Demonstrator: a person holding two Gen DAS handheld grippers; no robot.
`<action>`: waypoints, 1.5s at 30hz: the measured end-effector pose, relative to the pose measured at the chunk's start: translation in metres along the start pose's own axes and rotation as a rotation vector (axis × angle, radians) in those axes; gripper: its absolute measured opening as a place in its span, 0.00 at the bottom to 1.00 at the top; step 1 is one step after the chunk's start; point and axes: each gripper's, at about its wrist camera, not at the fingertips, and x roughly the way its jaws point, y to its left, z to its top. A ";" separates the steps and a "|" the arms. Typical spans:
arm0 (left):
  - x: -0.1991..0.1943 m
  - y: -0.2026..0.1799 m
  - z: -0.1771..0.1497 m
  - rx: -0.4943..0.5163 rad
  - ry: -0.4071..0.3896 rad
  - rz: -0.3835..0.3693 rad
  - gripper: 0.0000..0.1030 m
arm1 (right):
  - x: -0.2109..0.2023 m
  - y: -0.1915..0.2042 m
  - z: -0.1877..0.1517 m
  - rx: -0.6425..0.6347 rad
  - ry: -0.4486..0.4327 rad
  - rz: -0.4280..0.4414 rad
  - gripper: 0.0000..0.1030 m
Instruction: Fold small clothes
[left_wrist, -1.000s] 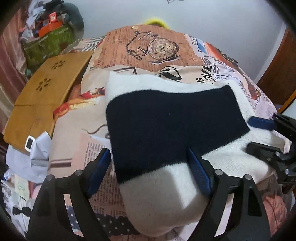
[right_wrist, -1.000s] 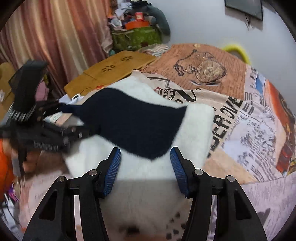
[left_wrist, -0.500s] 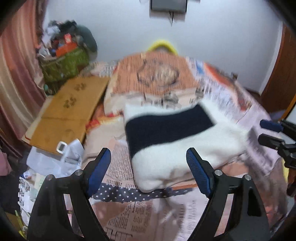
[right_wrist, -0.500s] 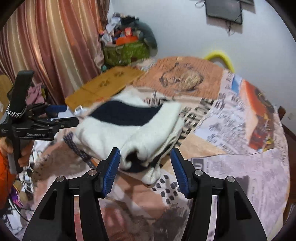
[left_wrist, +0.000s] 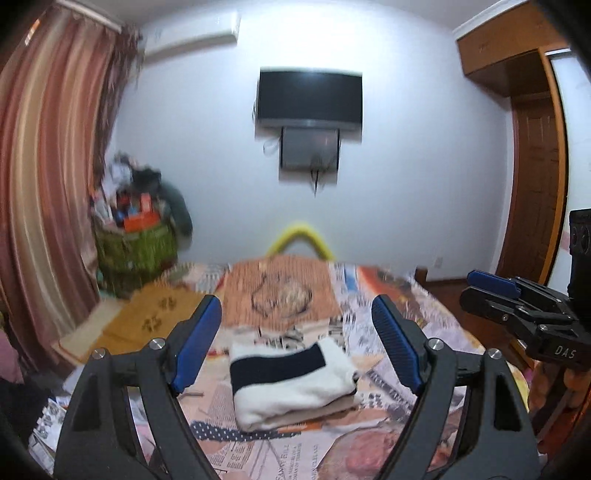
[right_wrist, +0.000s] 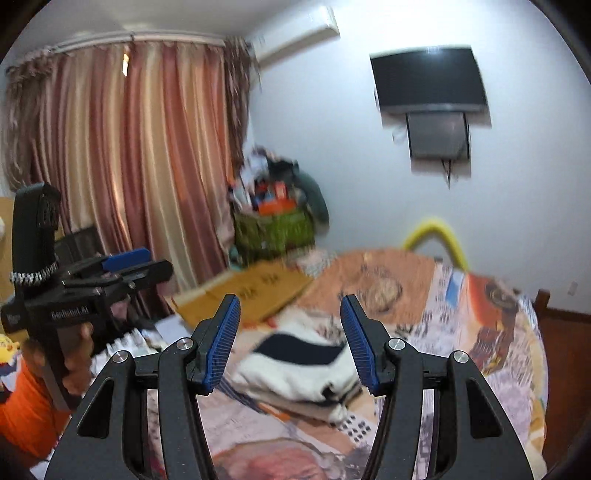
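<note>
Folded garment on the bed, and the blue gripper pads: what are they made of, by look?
Folded garment: looks like soft fleece or fuzzy knit, cream with a navy band; matte, thick rounded folds. Motion blur hides the weave.
Blue pads on the left gripper: probably rubber or soft plastic, matte, with fine ribbing across the face. The fingers behind them look like hard black plastic.
</note>
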 end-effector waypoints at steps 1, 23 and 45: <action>-0.012 -0.004 0.000 0.000 -0.027 -0.002 0.81 | -0.008 0.005 0.001 0.001 -0.023 0.002 0.51; -0.077 -0.017 -0.031 -0.028 -0.112 0.044 1.00 | -0.056 0.033 -0.019 -0.019 -0.133 -0.177 0.99; -0.077 -0.013 -0.034 -0.055 -0.102 0.044 1.00 | -0.063 0.044 -0.024 -0.017 -0.139 -0.170 0.99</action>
